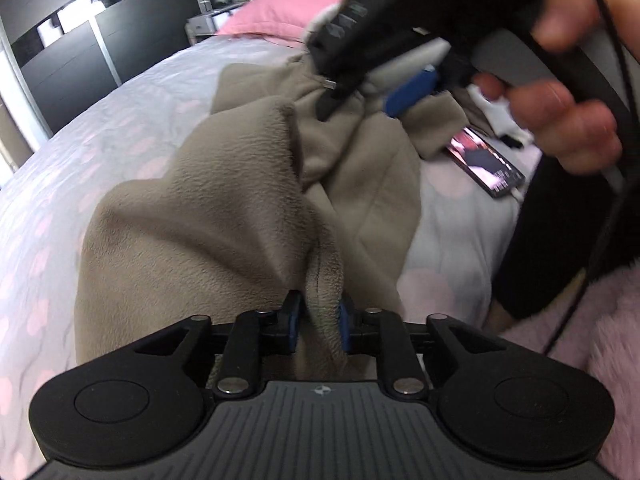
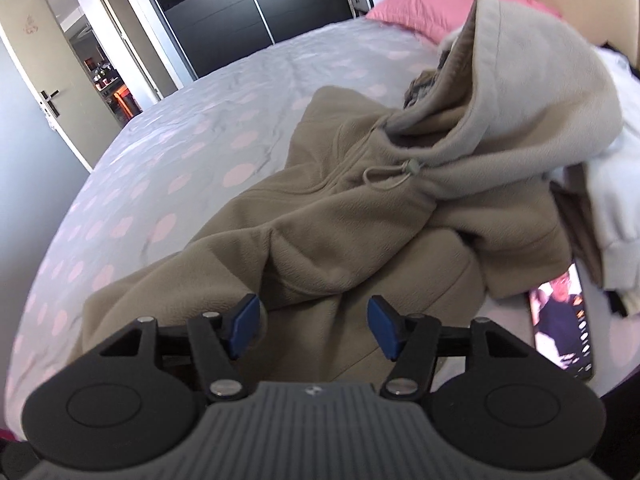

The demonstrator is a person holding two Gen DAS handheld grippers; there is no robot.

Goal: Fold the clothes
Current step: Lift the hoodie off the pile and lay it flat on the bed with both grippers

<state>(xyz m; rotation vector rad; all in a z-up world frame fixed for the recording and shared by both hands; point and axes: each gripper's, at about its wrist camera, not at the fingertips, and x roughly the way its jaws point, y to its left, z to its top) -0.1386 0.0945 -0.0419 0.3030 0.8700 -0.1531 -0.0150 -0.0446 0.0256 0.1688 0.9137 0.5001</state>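
The bed [image 2: 180,152] has a grey cover with pink dots, and a pink pillow [image 2: 424,8] lies at its head. On the bed, below the pillow, lies a beige fleece hoodie [image 2: 340,216], spread but crumpled, with its hood [image 2: 520,92] standing up toward the pillow. A pile of other clothes [image 2: 608,208] lies just beside the hood. A phone [image 2: 564,320] with a lit screen rests on the bed next to the hoodie's lower edge. The left claw [image 1: 318,322] is nearly closed and pinches a fold of the hoodie's edge between its blue pads. The right claw [image 2: 314,326] stands open above the hoodie and holds nothing; a hand [image 1: 560,120] carries it.
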